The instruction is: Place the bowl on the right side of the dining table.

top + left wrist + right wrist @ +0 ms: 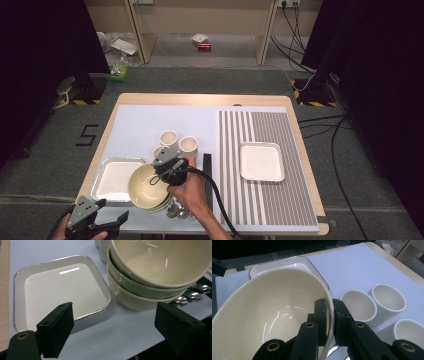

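A stack of cream bowls stands near the table's front edge, just right of a square white tray. The top bowl is tilted. My right gripper is shut on its rim, one jaw inside the bowl and one outside. My left gripper hovers at the front left corner, off the table's edge, open with nothing between its jaws. It faces the tray and the bowls.
Three white cups stand close behind the bowls. Spoons lie at the stack's right. A black bar lies beside the striped mat, which bears a second white tray.
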Tool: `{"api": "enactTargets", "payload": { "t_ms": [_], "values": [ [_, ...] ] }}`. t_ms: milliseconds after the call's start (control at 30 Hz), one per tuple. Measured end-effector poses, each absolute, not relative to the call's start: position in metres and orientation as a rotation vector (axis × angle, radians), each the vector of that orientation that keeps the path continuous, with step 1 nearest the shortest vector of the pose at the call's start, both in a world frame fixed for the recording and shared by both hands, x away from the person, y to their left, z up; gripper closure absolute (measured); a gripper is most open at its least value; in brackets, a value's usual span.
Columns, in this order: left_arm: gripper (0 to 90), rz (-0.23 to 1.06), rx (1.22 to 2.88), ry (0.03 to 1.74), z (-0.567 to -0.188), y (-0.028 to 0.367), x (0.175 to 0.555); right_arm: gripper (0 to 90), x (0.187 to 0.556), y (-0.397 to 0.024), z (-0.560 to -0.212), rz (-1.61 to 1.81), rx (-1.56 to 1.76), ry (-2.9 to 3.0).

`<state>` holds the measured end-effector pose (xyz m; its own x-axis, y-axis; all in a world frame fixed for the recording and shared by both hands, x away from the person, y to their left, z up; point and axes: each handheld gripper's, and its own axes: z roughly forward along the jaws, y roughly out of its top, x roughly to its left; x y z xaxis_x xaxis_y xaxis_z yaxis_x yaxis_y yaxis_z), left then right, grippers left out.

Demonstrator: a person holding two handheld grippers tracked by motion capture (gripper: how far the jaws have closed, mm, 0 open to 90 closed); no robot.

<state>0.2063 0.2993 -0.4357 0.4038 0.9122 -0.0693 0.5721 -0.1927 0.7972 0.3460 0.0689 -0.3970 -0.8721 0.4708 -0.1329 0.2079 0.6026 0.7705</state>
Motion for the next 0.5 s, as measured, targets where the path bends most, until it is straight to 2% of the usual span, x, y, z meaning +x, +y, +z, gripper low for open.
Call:
{"api": "enactTargets", "payload": {
  "t_ms": [500],
  "values": [
    [14.8, 0.573, 1.841, 1.269, -0.430, 0.282, 0.218, 82.4, 0.346, 0.069, -0.393, 1.144, 0.554, 2.515]
  ]
}}
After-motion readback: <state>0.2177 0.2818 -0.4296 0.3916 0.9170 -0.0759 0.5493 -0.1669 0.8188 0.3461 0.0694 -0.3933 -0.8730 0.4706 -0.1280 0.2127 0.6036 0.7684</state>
